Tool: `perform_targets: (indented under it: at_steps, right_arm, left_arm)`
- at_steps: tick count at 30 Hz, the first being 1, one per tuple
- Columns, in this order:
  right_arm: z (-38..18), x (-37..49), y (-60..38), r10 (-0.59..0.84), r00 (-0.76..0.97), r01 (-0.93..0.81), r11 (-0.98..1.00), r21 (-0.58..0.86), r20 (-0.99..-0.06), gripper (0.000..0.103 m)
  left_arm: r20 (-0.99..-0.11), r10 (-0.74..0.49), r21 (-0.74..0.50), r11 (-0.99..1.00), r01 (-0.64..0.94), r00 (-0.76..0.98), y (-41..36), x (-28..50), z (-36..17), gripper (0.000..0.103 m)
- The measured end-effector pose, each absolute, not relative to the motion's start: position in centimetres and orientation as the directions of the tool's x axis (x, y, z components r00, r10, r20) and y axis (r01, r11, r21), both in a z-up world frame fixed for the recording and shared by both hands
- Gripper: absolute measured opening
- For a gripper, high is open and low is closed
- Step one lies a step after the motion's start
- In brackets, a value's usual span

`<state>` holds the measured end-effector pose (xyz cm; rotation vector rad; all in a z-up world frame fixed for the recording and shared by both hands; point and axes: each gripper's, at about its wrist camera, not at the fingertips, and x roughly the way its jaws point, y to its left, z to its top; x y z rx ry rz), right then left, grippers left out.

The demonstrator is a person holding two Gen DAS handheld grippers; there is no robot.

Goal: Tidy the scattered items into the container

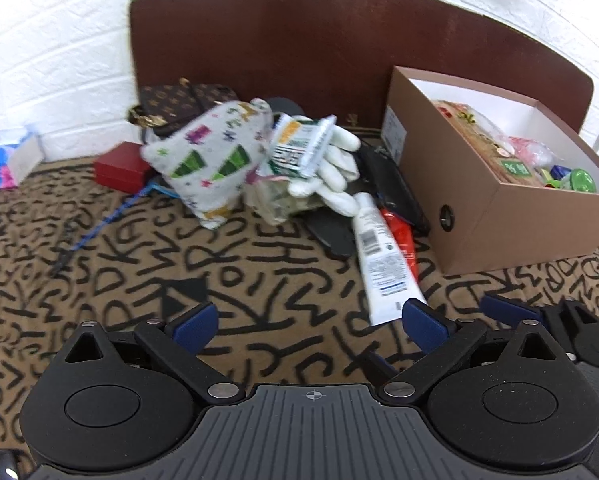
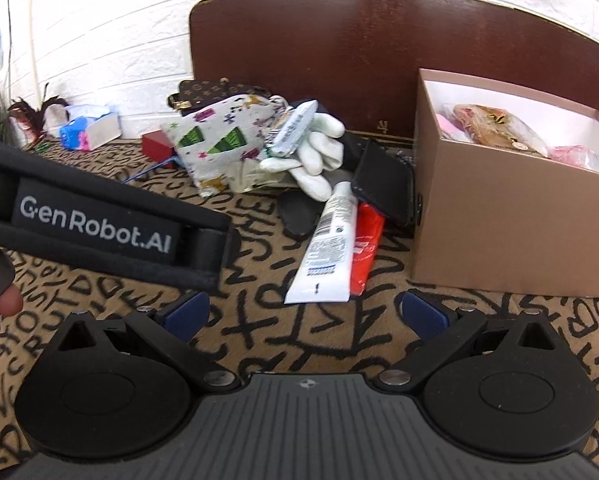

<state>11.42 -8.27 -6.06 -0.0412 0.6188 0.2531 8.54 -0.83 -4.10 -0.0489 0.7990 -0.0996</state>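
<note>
Both grippers are held low over the patterned bedspread point(image 1: 99, 280), short of the clutter. The left gripper point(image 1: 309, 322) is spread wide with nothing between its blue pads; the right gripper point(image 2: 303, 312) is likewise wide apart and empty.

The cardboard box point(image 2: 499, 240) stands at the right against the headboard point(image 1: 299, 60), already partly filled. Scattered items are still heaped just left of it: a white tube point(image 2: 331, 244) lying flat with a red packet point(image 2: 365, 248) touching its right side, a black wallet-like item point(image 2: 383, 188) leaning at the box wall, a white glove point(image 1: 335, 168) with a green-and-white packet point(image 1: 299, 148) resting on it, and a printed pouch point(image 1: 211, 156) propped behind.

Risks, as judged:
- The tube is closest to both grippers, so 2 tools may be driven at 1 target and a collision caused; the left tool's strap point(image 2: 99, 228) already crosses the right view.
- The red packet may be pinched together with the tube, since the 2 touch.
- The packet on the glove looks loosely balanced; it may be toppled if the heap is nudged.
- The flat tube may be pushed along the soft cover rather than grasped.
- The box may be shoved by a careless drop-off.
</note>
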Motion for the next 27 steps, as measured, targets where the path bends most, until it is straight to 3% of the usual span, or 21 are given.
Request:
perform_targets:
  at_steps: [12, 25, 27]
  right_arm:
    - [-8.3, 15.6, -8.9, 0.211, 0.754, -0.193, 0.976, 0.098, -0.622, 0.083]
    - [-9.2, 19.0, -8.6, 0.180, 0.768, -0.163, 0.983, 0.084, -0.615, 0.064]
    - [-9.3, 19.1, -8.4, 0.177, 0.772, -0.166, 0.983, 0.076, -0.611, 0.061]
  left_arm:
    - [-0.770, -0.240, -0.192, 0.971, 0.143, 0.592, -2.6, 14.5, -6.8, 0.081]
    - [-0.787, -0.316, -0.266, 0.949, 0.172, 0.530, -3.2, 18.7, -8.8, 0.075]
    - [-0.785, -0.325, -0.269, 0.946, 0.183, 0.528, -3.2, 18.9, -9.0, 0.063]
